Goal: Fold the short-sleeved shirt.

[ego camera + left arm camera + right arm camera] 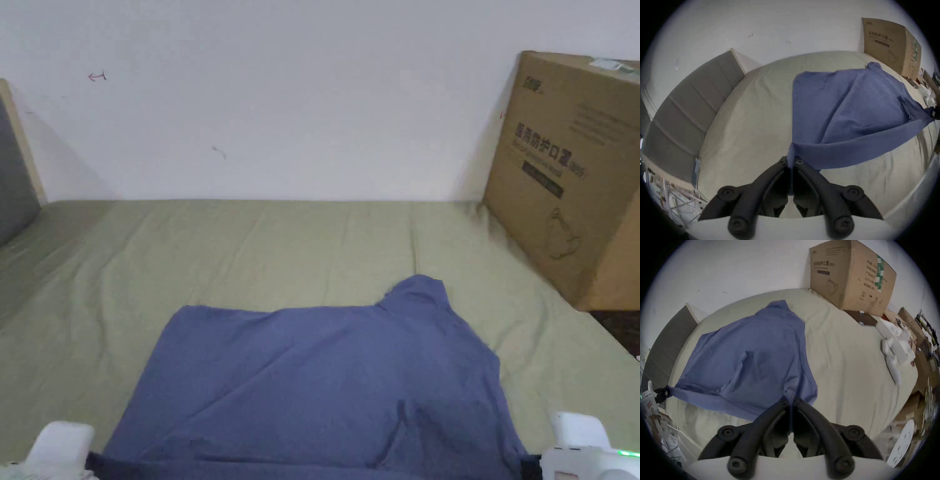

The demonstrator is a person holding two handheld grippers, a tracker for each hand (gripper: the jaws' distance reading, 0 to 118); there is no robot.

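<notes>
Left gripper [791,162]: clamped on the shirt's [843,113] near corner.
Right gripper [791,400]: clamped on the opposite corner.
Shirt: stretched between them, ahead.

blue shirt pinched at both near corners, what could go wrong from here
The left tool and right tool each pinch only a thin bit of the blue shirt, so a corner might slip out. The far part lies rumpled on the green sheet, with one bit sticking out, so the fold may land crooked.
</notes>
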